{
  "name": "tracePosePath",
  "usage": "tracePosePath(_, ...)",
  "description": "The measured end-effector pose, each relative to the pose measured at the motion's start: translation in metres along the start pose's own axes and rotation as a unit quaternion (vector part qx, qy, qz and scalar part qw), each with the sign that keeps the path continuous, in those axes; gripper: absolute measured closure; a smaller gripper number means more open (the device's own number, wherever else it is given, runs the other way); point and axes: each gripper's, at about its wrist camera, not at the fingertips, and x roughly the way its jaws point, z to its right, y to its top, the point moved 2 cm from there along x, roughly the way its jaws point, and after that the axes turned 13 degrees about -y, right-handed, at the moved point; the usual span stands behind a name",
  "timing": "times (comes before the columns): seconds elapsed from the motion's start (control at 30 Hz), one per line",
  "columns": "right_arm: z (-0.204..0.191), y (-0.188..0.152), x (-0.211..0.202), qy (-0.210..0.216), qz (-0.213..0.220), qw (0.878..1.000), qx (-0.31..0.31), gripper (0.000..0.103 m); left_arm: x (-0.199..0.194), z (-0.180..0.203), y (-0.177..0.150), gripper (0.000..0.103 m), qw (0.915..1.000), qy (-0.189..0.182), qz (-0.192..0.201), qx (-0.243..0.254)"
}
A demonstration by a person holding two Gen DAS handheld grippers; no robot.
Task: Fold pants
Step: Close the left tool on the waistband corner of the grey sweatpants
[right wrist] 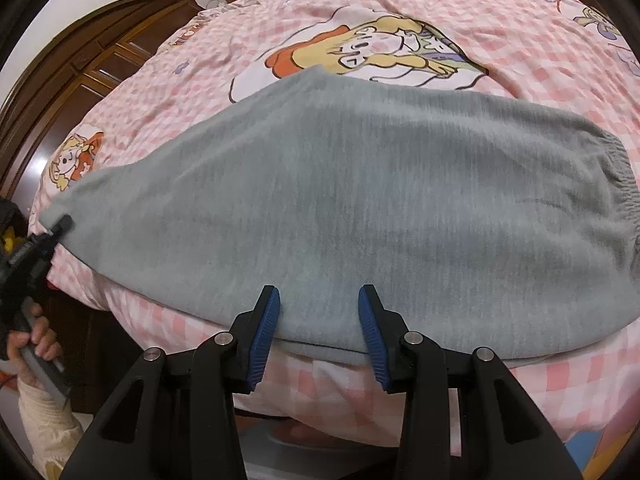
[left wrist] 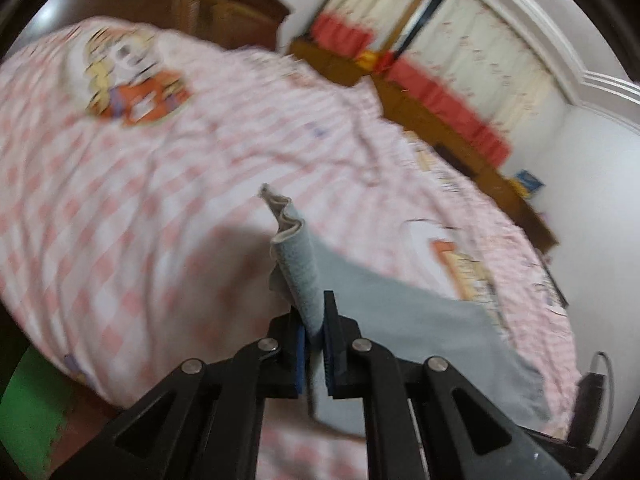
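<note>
**Left gripper clamped on pants hem, right gripper open at near edge of bed**

Your left gripper (left wrist: 314,330) is closed tight on a bunched fold of the grey pants (right wrist: 360,200). In the left wrist view the cloth rises between the blue pads (left wrist: 300,354) and ends in a wavy, cream-lined hem above them. That view is motion-blurred, so finer detail cannot be read.

In the right wrist view the same gripper (right wrist: 60,224) shows at the far left, pinching the narrow leg end of the pants near the left edge of the bed (right wrist: 520,16). Your hand (right wrist: 38,334) wraps its handle below, with a cream sleeve (right wrist: 44,428) under it.

The pants lie flat across the near part of the bed, over the pink checked cover with cartoon prints. The leg end is at left, the gathered elastic waistband at the right edge. The near fold of the pants runs along the bed's near edge.

Your right gripper (right wrist: 318,320) stands wide apart and holds nothing. Its fingers straddle that near fold at the middle; whether the pads (right wrist: 266,336) touch the cloth cannot be told.

A dark wooden wardrobe (right wrist: 100,60) stands beyond the bed's left corner.
</note>
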Motion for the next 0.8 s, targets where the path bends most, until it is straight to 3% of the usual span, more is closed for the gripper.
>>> tracePosePath(0.23,0.001,-0.002,-0.005,0.004,0.006,1.000,0.006,0.061,0.018,0.070,-0.003,0.096,0.9969,-0.059,-0.023,0.048)
tracePosePath(0.5,0.008,0.006,-0.013,0.009,0.018,1.000,0.012,0.061,0.079,0.109,-0.053,0.096,0.9875,-0.090,-0.112,0.066)
tracePosePath(0.63,-0.005,0.024,-0.009,0.058,0.009,0.998,0.008,0.061,0.100,0.106,-0.084,0.096,0.9825,-0.084,-0.154,0.063)
tracePosePath(0.8,-0.025,0.049,0.009,0.144,-0.029,0.988,0.045,0.053,0.106,0.102,-0.099,0.096,0.9807,-0.079,-0.165,0.069)
